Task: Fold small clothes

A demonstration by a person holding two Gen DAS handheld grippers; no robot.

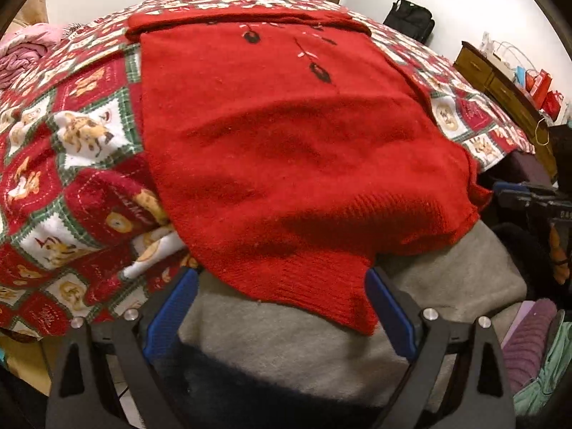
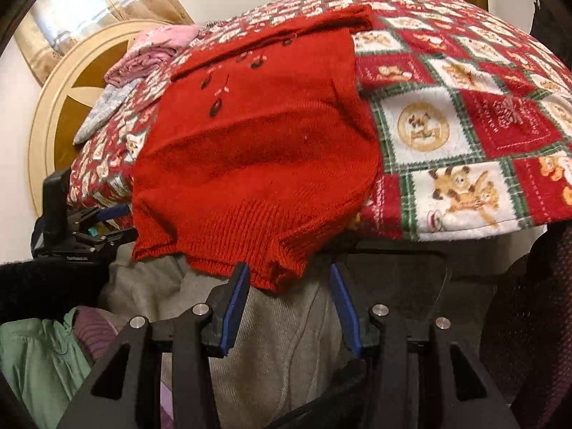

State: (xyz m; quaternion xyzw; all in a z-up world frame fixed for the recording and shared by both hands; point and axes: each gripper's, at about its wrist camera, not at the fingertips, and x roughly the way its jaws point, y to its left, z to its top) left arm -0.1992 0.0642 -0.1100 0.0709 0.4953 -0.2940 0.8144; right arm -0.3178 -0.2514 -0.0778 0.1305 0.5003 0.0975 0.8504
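A red knit sweater [image 1: 293, 136] with dark embroidered flowers lies spread flat on a bed covered by a Christmas-patterned blanket [image 1: 71, 143]. Its ribbed hem [image 1: 314, 286] hangs over the near bed edge. My left gripper [image 1: 282, 286] is open wide, blue pads on either side of the hem's left part and not pressing it. In the right wrist view the sweater [image 2: 257, 143] fills the middle. My right gripper [image 2: 289, 286] is open at the hem's right corner [image 2: 279, 271], which sits between the fingertips without being pinched. The left gripper [image 2: 85, 225] shows at that view's left edge.
Folded pink clothes [image 2: 153, 50] lie near the round headboard [image 2: 64, 82]. Grey cloth [image 1: 286, 339] drapes below the bed edge. Green and purple garments [image 2: 39, 357] are piled low beside it. A wooden dresser [image 1: 500, 82] and a black bag [image 1: 411, 18] stand beyond the bed.
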